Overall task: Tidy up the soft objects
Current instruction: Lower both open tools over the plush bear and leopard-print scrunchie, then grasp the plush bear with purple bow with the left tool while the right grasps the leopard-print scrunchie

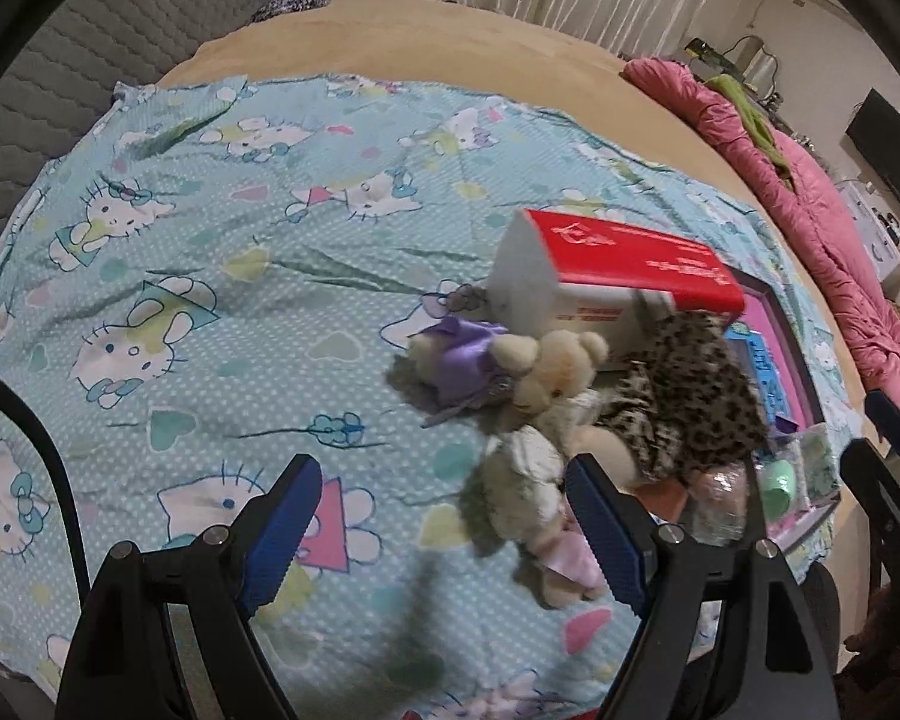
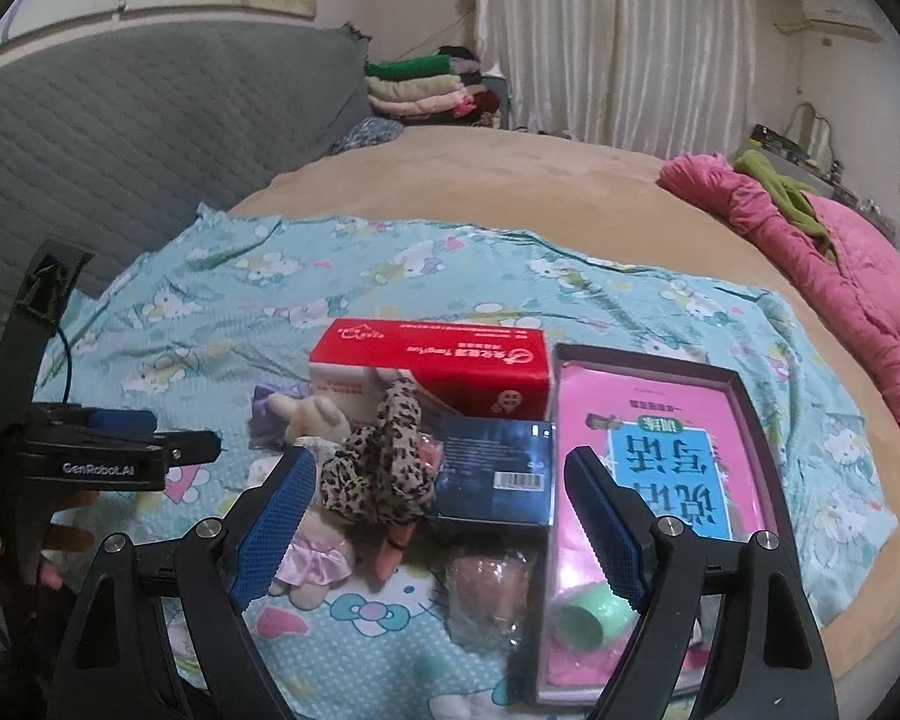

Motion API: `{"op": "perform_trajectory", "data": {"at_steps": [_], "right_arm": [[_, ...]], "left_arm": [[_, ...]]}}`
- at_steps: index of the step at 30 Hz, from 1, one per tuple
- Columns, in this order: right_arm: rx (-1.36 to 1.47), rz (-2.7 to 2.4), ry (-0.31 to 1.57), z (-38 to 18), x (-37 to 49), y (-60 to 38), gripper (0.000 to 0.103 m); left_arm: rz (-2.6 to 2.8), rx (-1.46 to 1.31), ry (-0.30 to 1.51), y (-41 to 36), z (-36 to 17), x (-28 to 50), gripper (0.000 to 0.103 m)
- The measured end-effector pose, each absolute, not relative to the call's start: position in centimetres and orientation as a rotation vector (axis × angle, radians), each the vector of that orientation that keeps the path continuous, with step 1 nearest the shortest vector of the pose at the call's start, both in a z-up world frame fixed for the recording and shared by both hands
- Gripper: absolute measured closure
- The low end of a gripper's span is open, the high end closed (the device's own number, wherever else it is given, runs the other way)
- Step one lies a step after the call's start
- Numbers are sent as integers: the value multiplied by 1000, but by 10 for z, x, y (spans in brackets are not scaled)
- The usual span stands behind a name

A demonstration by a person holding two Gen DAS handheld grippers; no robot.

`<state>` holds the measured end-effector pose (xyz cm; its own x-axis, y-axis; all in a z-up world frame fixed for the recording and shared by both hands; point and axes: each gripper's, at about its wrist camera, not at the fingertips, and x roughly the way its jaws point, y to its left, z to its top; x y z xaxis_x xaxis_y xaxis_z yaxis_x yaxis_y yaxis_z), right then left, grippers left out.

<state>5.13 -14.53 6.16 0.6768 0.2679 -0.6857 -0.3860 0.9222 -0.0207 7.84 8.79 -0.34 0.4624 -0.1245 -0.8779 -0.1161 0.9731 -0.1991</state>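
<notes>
Left wrist view looks down on a blue cartoon-print sheet (image 1: 222, 276) spread over a tan bed (image 1: 450, 42). At the bottom of the frame the left gripper (image 1: 444, 516) stands wide open with nothing between its blue pads; only sheet shows in the gap. Just right of center lies a blurred heap of soft toys: a cream bear (image 1: 555, 369), a purple bow or cloth (image 1: 468, 360) to its left, a leopard-print plush (image 1: 684, 396) to its right, and a pale doll in a pink skirt (image 1: 540, 516) whose lower half is cut by the right-hand pad. A red and white box (image 1: 618, 267) sits behind the heap, partly covered by the plush. At the right edge a shallow tray (image 1: 792, 324) is mostly hidden.

Right wrist view shows the same pile from lower down, in the middle of the frame. The right gripper (image 2: 438, 516) is also spread wide and holds nothing. Between its pads, farther off, sit the leopard-print plush (image 2: 384, 462), a dark blue box (image 2: 498, 468), and a clear wrapped bundle (image 2: 492, 588) whose contents are hard to make out. The tray (image 2: 744, 384) at the right holds a pink booklet (image 2: 672, 450) and a green roll (image 2: 588, 621), partly behind the right pad. The left gripper (image 2: 192, 447) enters at the left edge, seen side-on, with fingers of a hand (image 2: 60, 534) below it.
</notes>
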Motion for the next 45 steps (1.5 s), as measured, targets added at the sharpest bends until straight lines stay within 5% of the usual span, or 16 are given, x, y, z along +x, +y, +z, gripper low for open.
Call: {"op": "perform_trajectory", "data": {"at_steps": [24,27,31,34,37,45], "right_arm": [[-303,399,847,19,109,-101,19],[-355,398,836,14,114,-92,33],[-406,419,880,-1,123,-85,76],[-387,426,875,-3,123,-88,85],[-341,454,858,2,120,-95,93],[-142,518,873,21,111,-121,94]], "left_arm": [[-417,119,1150,70,-43,171,16],[-444,148,1139,64,-41,175,16],[-489,113,1161,59,-46,180,16],[-520,47,1173,59,-48,180,20],[-562,-35,1177,61,-51,179,35],[-539,-134,1135,61,-48,163,59]]}}
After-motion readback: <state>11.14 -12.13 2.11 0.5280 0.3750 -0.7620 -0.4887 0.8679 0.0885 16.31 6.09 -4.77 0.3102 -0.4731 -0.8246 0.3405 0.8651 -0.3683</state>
